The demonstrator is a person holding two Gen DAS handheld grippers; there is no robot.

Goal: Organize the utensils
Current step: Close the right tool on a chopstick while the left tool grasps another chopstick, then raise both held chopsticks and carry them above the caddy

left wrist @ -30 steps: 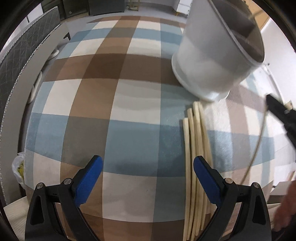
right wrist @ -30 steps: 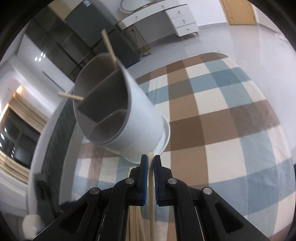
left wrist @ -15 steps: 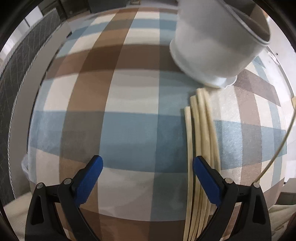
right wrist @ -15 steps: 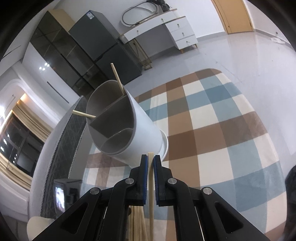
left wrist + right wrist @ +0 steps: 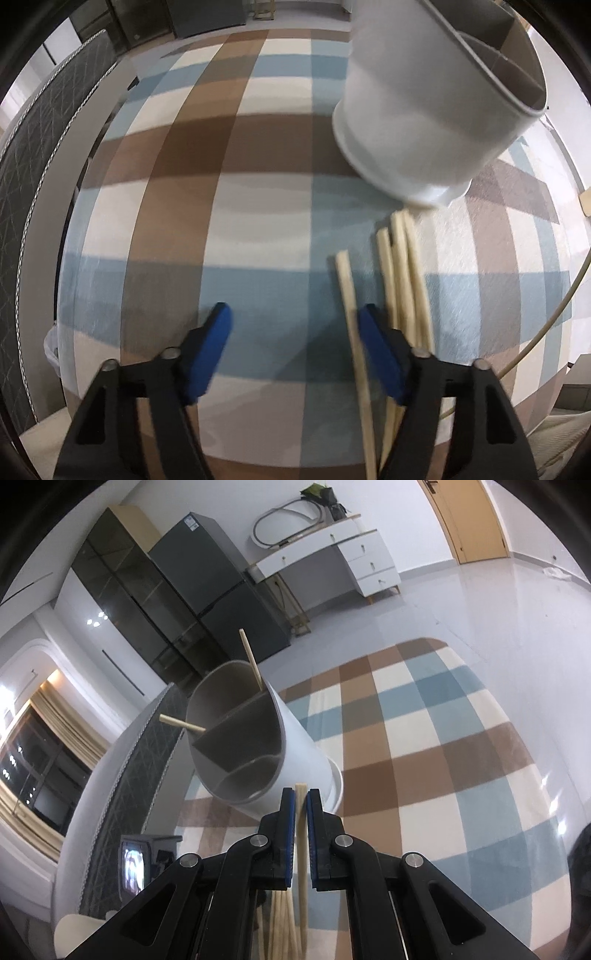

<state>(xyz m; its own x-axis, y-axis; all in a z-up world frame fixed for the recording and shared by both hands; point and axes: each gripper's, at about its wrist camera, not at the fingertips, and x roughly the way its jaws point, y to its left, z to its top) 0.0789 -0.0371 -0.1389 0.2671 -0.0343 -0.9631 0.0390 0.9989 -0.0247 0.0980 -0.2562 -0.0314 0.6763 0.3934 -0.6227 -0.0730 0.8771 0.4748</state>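
A white utensil holder [image 5: 436, 110] with inner dividers stands on a checked tablecloth [image 5: 221, 221]. Several wooden chopsticks [image 5: 406, 280] lie in a bundle in front of it. One chopstick [image 5: 349, 295] lies apart, just inside my left gripper's [image 5: 295, 332] right finger; the left gripper is open around it. My right gripper [image 5: 301, 805] is shut on a single chopstick [image 5: 302, 849] and holds it up near the holder [image 5: 258, 746], below its rim. Two chopsticks [image 5: 251, 661] stand in the holder's far compartment.
A grey quilted chair back [image 5: 33, 155] stands left of the table. A fridge [image 5: 221, 590] and a white desk [image 5: 332, 554] stand across the room. The table's edge [image 5: 74, 369] runs close on the left and front.
My left gripper has narrowed and moved right, and one chopstick now lies apart from the bundle between its fingers. My right gripper has lifted its chopstick higher.
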